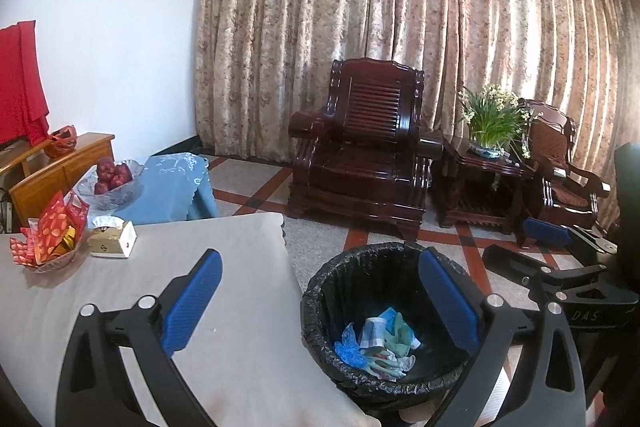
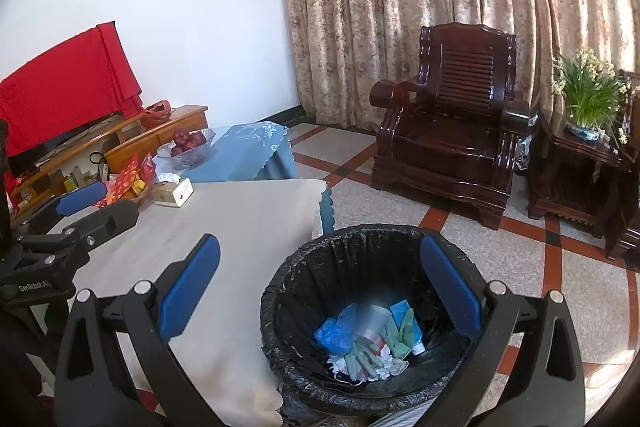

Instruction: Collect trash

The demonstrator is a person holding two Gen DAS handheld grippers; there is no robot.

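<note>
A round bin with a black liner (image 1: 340,279) (image 2: 304,267) stands on the floor beside the table. Trash lies in its bottom (image 1: 378,343) (image 2: 368,339): blue and green gloves, a small tube, crumpled paper. My left gripper (image 1: 320,291) is open and empty, held above the table edge and the bin. My right gripper (image 2: 320,275) is open and empty, above the bin. The right gripper shows at the right in the left wrist view (image 1: 516,243), and the left gripper at the left in the right wrist view (image 2: 86,201).
The table has a beige cloth (image 1: 224,307) (image 2: 240,227). At its far end stand a tissue box (image 1: 114,239) (image 2: 174,193), a dish of red wrappers (image 1: 52,239) and a glass bowl of apples (image 1: 110,179) (image 2: 186,145). A wooden armchair (image 1: 364,143) (image 2: 452,123) and a side table with a plant (image 1: 492,131) stand by the curtain.
</note>
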